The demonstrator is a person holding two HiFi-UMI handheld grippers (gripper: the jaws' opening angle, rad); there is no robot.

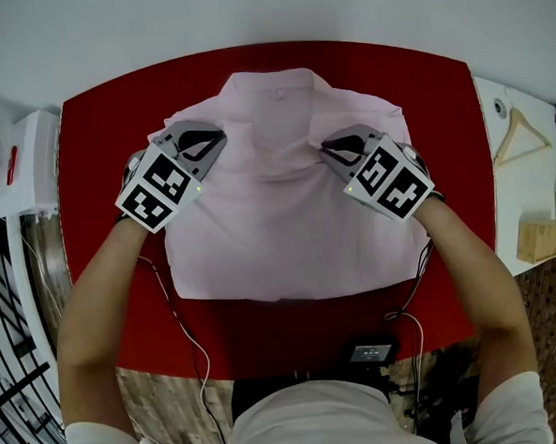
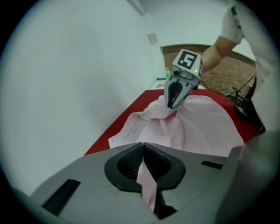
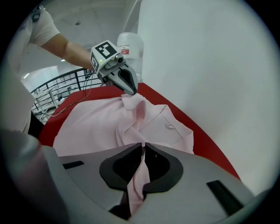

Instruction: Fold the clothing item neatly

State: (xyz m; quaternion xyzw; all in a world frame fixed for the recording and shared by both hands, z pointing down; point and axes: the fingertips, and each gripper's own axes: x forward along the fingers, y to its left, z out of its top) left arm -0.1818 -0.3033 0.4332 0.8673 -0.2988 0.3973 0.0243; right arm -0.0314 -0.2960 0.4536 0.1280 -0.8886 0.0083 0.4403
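A red counter (image 1: 93,199) stands against a white wall (image 1: 247,16). The left tongs (image 1: 220,137) are clenched on a pinch of the pink shirt (image 1: 279,235) at one shoulder. The right tongs (image 1: 326,149) grasp a like fold at the other. Between them the shirt lies spread on the counter, collar (image 1: 274,85) toward the wall. Beyond the right tongs, off the counter, lies a wooden hanger (image 1: 521,136).

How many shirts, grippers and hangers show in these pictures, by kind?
Shirts: 1, the pink shirt
Grippers: 2, the left gripper and the right gripper, each shut on the shirt
Hangers: 1, the wooden hanger
Total: 4
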